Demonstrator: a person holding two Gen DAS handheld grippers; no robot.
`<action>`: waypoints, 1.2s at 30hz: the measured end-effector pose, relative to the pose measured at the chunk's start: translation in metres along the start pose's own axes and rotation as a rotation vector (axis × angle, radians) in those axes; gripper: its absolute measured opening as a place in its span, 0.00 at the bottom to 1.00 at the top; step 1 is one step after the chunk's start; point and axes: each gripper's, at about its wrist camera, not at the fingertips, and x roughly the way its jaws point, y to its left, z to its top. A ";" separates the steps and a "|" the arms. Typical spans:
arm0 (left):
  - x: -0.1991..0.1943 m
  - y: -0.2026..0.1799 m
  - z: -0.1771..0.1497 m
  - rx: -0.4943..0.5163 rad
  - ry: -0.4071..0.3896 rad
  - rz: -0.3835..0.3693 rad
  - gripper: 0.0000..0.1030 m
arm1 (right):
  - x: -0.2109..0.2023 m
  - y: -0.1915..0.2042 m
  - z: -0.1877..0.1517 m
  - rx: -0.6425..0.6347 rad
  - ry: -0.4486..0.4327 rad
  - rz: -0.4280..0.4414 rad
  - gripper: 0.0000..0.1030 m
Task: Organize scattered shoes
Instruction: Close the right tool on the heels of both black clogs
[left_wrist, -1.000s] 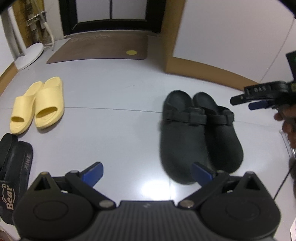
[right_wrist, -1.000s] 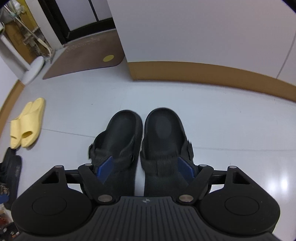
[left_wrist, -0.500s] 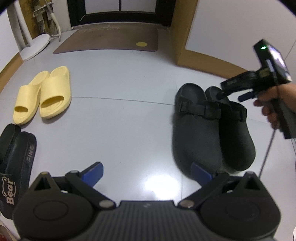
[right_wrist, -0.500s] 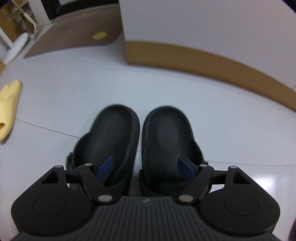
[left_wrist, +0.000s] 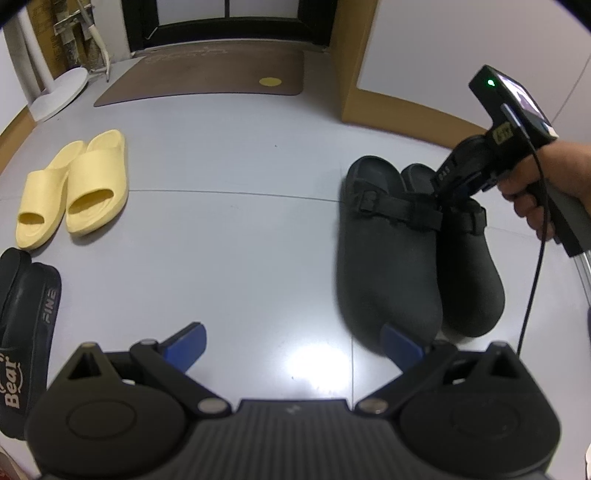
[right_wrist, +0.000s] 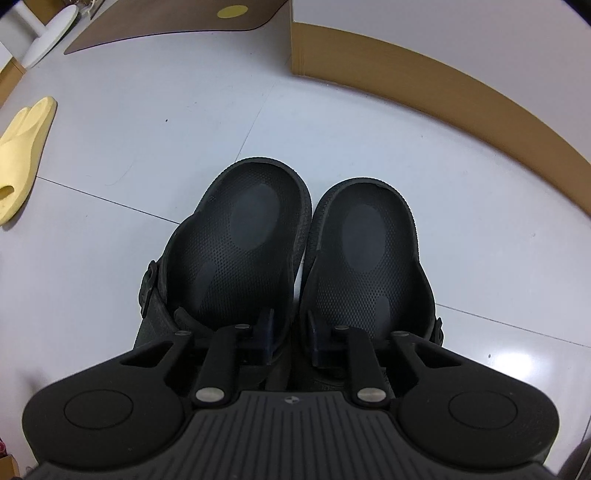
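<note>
- My right gripper (right_wrist: 291, 338) is clamped on the touching inner walls of both black clogs (left_wrist: 391, 266), one finger inside each, near the tan baseboard (right_wrist: 443, 85).
- My left gripper (left_wrist: 291, 343) hangs open and empty over bare floor (left_wrist: 229, 236).
- Yellow slides (left_wrist: 77, 184) already paired at the floor's left side; black "Bear" slippers (left_wrist: 22, 332) paired at its left edge.
- Left, I judge: carry the clogs to their spot.

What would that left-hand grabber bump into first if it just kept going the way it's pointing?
Probably bare grey floor: the left gripper angles steeply down, jaws open and empty. The black clogs sit just to its right, though depth is uncertain.
</note>
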 end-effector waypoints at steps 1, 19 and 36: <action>0.000 0.000 0.001 -0.002 -0.001 -0.001 0.99 | -0.001 -0.001 -0.002 -0.005 0.004 0.002 0.19; 0.004 -0.002 -0.003 -0.015 0.002 -0.039 0.99 | -0.031 -0.010 -0.093 0.034 0.022 -0.043 0.18; 0.007 -0.051 -0.013 0.080 0.004 -0.127 0.99 | -0.056 -0.057 -0.186 0.179 0.046 -0.054 0.18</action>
